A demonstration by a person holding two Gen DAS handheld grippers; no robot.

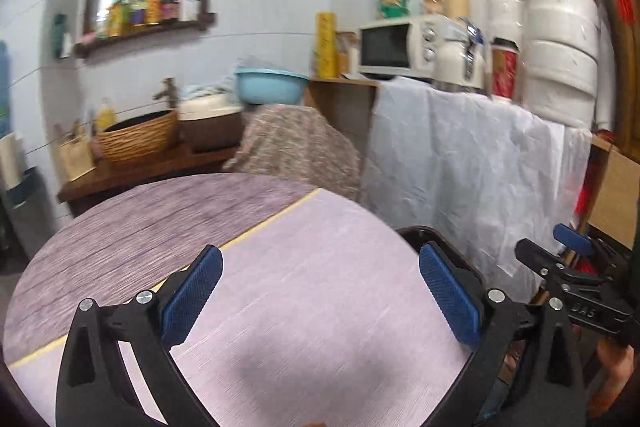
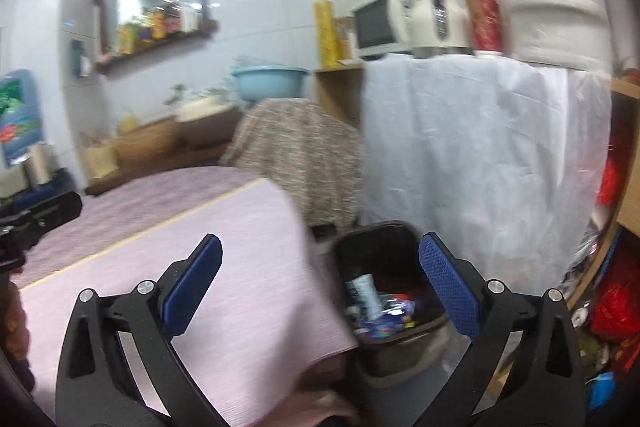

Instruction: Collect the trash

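Left gripper (image 1: 320,295): jaws spread wide, nothing between the blue ribbed pads (image 1: 192,295). It hangs over the table (image 1: 280,267), pointing toward the far wall.

Right gripper (image 2: 320,283): jaws equally wide, empty. It sits at the table's right edge, above the trash bin (image 2: 384,247).

Trash bin: dark brown plastic, roughly rectangular with rounded corners, standing upright on the floor just right of the table, mouth facing up. Its long axis appears to run near-to-far. Inside lies trash (image 2: 380,303): crumpled wrappers in white, blue and purple; single items too blurred to separate.

View differences: the right wrist view looks down into the bin and shows its contents; the left wrist view catches only the bin's dark rim (image 1: 416,233) behind the right-hand pad. The left view shows the right gripper at far right; the right view shows the left gripper (image 2: 40,215) at its left edge, above the table.

Table: round edge, covered with pale lilac woven cloth (image 2: 240,267) with a cream stripe; beyond the stripe, a darker purple streaked texture. Right of the bin, a wrinkled white sheet (image 2: 480,167) drapes over a counter. A microwave (image 1: 400,45) stands on it.
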